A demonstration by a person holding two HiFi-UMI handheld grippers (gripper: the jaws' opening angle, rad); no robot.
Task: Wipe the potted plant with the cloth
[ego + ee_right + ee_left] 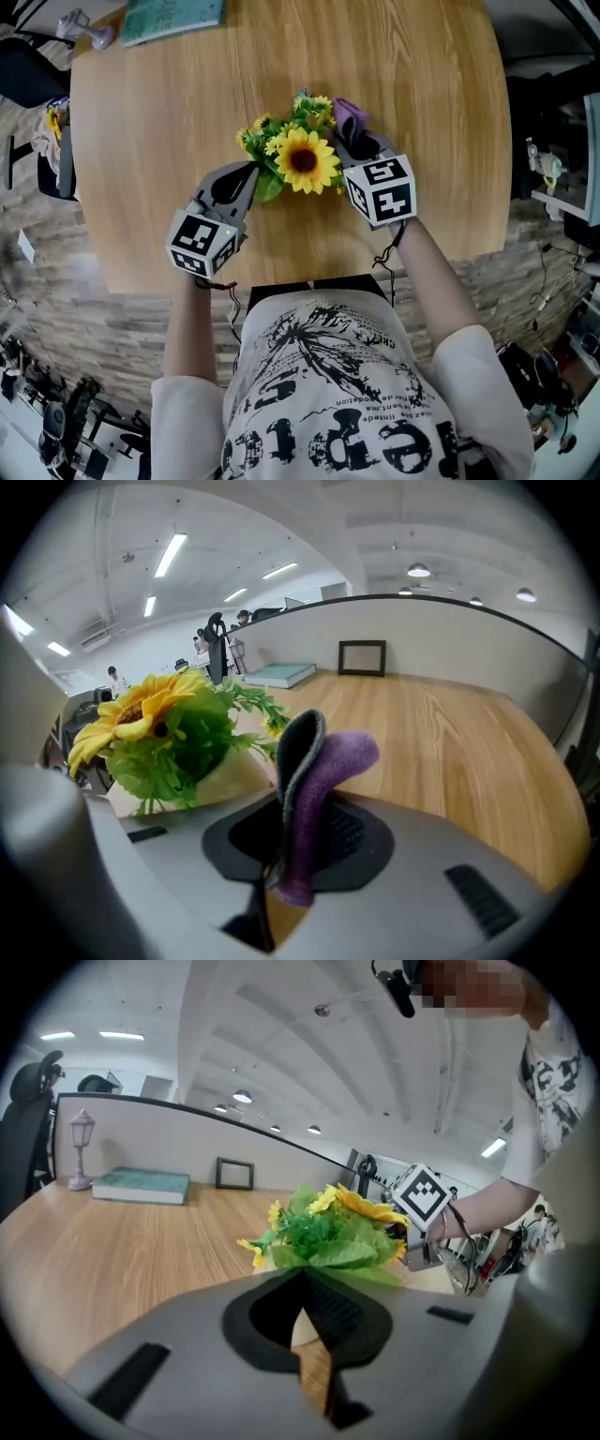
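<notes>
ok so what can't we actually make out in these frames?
- Pot of the potted plant: in the head view its flowers cover it; in both gripper views the claw bodies hide most of it.
- Whether the cloth in the right claw touches the leaves: no view settles it.
- Cover print of the book: cut by the top edge in the head view, too small elsewhere.
- Content of the picture frame: too small and dark.
</notes>
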